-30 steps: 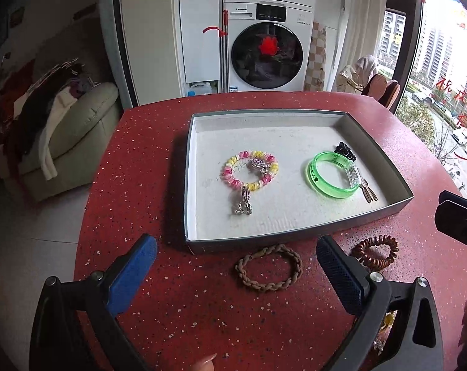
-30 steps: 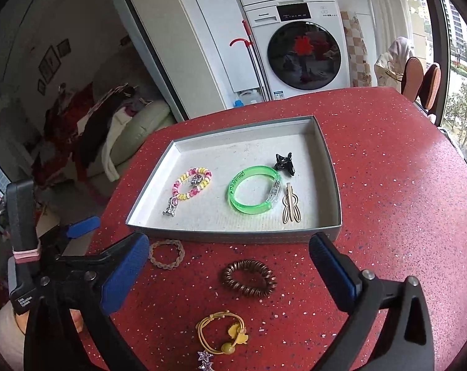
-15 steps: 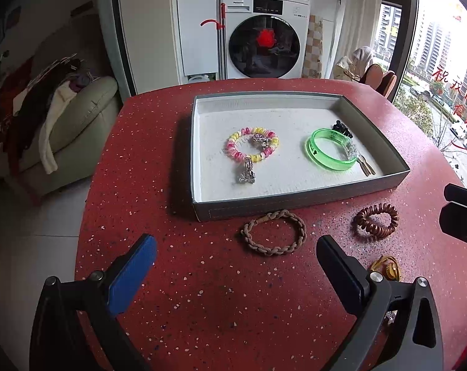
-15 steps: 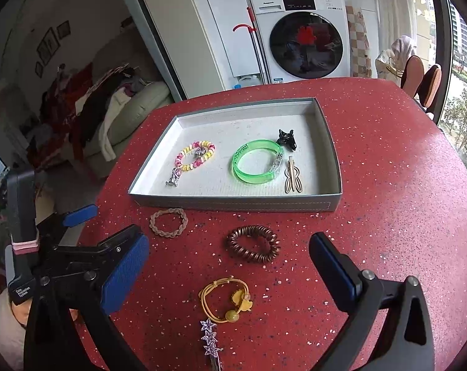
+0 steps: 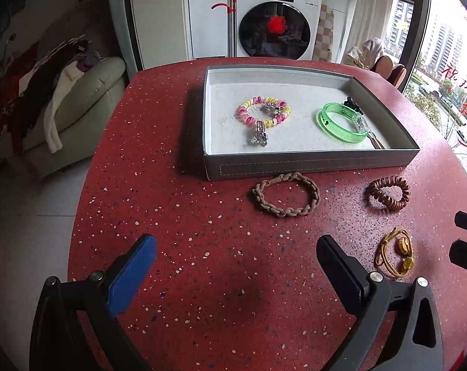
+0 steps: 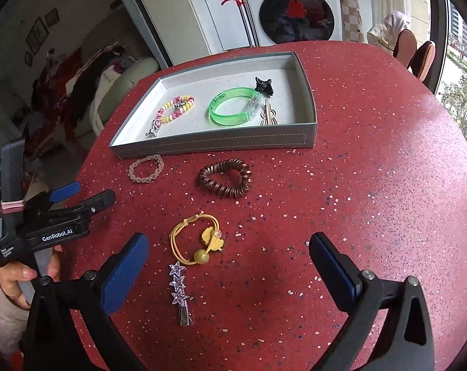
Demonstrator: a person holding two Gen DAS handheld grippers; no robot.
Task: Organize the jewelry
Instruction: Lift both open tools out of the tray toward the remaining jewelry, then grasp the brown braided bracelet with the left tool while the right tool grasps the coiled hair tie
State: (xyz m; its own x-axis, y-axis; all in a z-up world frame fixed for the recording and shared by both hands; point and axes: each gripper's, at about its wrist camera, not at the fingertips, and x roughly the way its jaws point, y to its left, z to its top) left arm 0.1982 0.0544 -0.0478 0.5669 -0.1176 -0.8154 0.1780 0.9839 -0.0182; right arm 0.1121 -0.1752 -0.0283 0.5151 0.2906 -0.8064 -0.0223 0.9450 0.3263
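Observation:
A grey tray [image 5: 307,167] [image 6: 215,147] on the red table holds a pink-yellow bead bracelet [image 5: 263,115] [image 6: 175,108], a green bangle [image 5: 341,122] [image 6: 233,109], a black claw clip [image 6: 263,86] and a wooden hairpin [image 6: 268,114]. In front of the tray lie a braided tan bracelet [image 5: 286,194] [image 6: 146,168], a brown spiral tie [image 5: 387,193] [image 6: 224,177], a yellow hair tie [image 5: 396,256] [image 6: 198,238] and a star hair clip [image 6: 180,290]. My left gripper [image 5: 236,273] [image 6: 82,193] is open and empty, short of the braided bracelet. My right gripper [image 6: 229,273] is open and empty, just behind the yellow tie.
The table's [image 5: 202,262] round edge drops to the floor at left. A sofa with clothes [image 5: 63,102] stands left. A washing machine [image 5: 273,21] is behind the table. Chairs [image 6: 414,49] stand at the far right.
Both grippers have pulled back toward me and away from the tray. The yellow hair tie and star clip have come fully into view. Both stay open.

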